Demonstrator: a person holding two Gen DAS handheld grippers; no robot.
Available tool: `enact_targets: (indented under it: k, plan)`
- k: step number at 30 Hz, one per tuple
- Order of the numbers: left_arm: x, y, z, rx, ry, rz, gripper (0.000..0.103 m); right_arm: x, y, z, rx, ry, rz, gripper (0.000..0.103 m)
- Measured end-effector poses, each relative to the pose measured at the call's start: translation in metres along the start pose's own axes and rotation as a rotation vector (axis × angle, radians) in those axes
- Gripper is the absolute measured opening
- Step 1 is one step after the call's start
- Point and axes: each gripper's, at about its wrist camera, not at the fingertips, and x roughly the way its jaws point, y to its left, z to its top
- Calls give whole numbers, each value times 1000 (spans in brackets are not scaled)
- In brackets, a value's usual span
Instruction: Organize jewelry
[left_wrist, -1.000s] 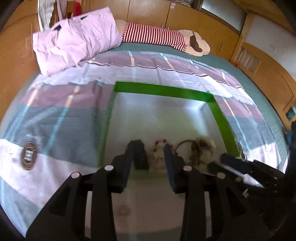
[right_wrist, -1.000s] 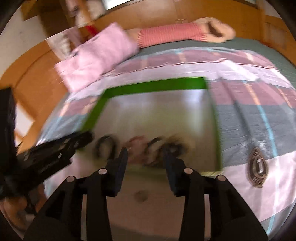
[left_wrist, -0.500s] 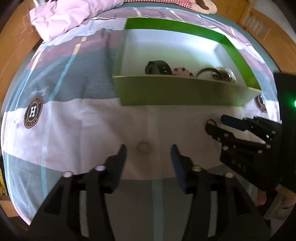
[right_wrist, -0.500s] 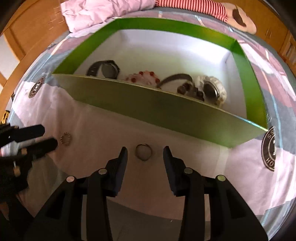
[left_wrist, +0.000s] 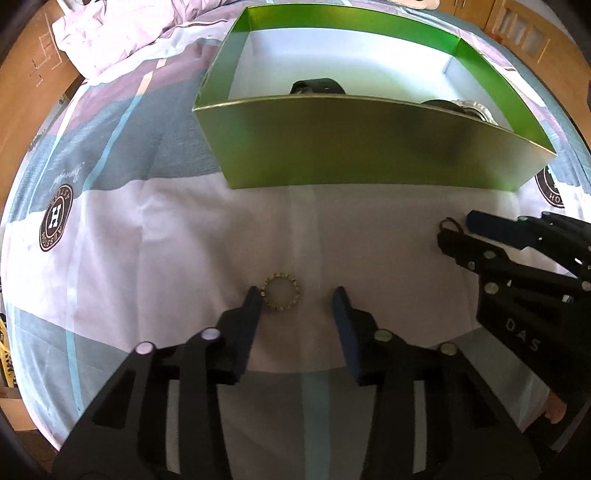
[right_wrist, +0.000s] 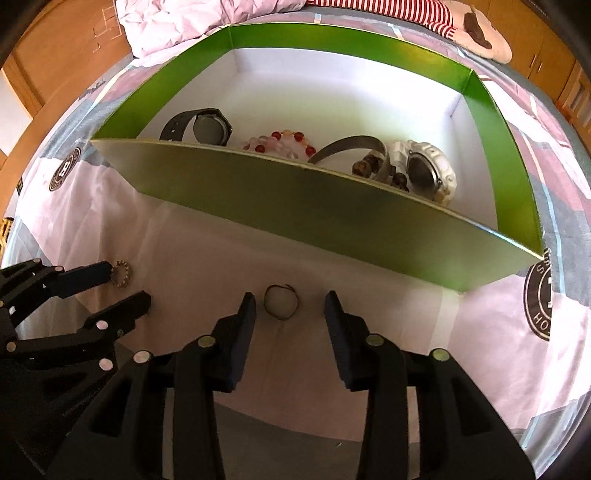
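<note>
A green box (left_wrist: 369, 147) with a white inside stands on the bed; it also shows in the right wrist view (right_wrist: 314, 206). It holds a black watch (right_wrist: 207, 127), a red and pink bead bracelet (right_wrist: 280, 144), a grey band (right_wrist: 354, 147) and a white watch (right_wrist: 428, 170). A small beaded gold ring (left_wrist: 281, 291) lies on the sheet just ahead of my open left gripper (left_wrist: 297, 299), close to its left finger. A thin plain ring (right_wrist: 280, 302) lies between the tips of my open right gripper (right_wrist: 290, 304). Both grippers are empty.
The right gripper (left_wrist: 458, 230) shows at the right of the left wrist view, the left gripper (right_wrist: 127, 286) at the left of the right wrist view. A pink quilt (right_wrist: 207, 18) and a striped plush toy (right_wrist: 424, 14) lie beyond the box. Wooden walls surround the bed.
Both grippers have drawn back out of the box and come down low to the sheet in front of it. Each now has a ring at its fingertips.
</note>
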Motion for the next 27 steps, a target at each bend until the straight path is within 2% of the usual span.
enact_targets:
  k: [1,2,4,9,17,21,27]
  plan:
    - [0,0,0,-3,-1,-3,32,0,2,0,-15,-1,1,20]
    - [-1,-1,0,-3,-1,-2,30,0,4,0,-27,-2,-6,19]
    - [-2,0,0,-4,-5,3,21,-1,9,-2,-54,-5,-21,19]
    - [-15,5,4,-26,-49,-17,21,-12,3,-1,-29,-33,-4,19]
    - [-67,-6,16,1,-260,-6,21,-50,-5,1,0,-131,-13,19]
    - [-90,-12,20,9,-366,7,21,-75,-6,1,10,-217,-32,19]
    - [-98,-18,31,1,-414,-18,21,-103,-14,3,54,-330,-39,19]
